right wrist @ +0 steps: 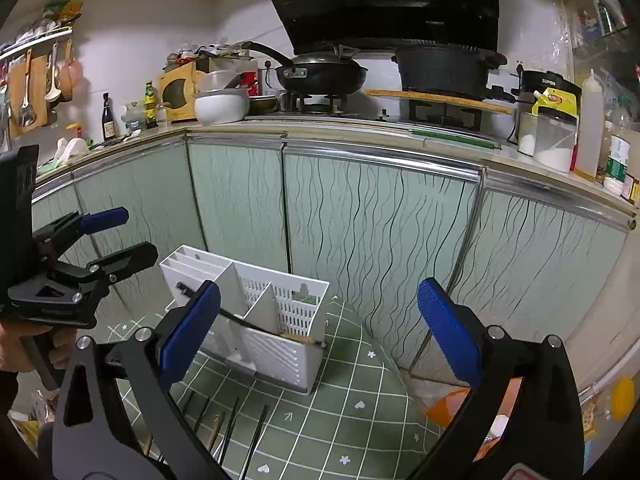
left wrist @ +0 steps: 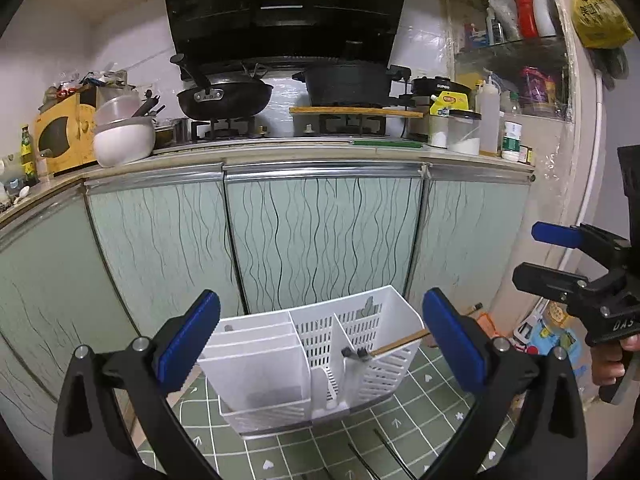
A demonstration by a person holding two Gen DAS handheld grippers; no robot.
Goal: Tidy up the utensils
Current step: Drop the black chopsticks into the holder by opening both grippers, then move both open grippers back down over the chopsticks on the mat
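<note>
Both empty, spread wide: left gripper (left wrist: 320,344), right gripper (right wrist: 320,340). White caddy (left wrist: 316,364) on green mat (right wrist: 360,392); chopsticks (right wrist: 240,432) loose in front. Risks: tipping light caddy, snagging chopstick (left wrist: 400,347) lying across rim.

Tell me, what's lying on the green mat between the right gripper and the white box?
In the right wrist view, a few dark chopsticks lie loose on the green mat, between the right gripper and the white utensil holder.

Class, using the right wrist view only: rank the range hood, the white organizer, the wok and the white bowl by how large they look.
1. Range hood
2. White organizer, though nearness to the camera enlarges it
3. Wok
4. White bowl
</note>
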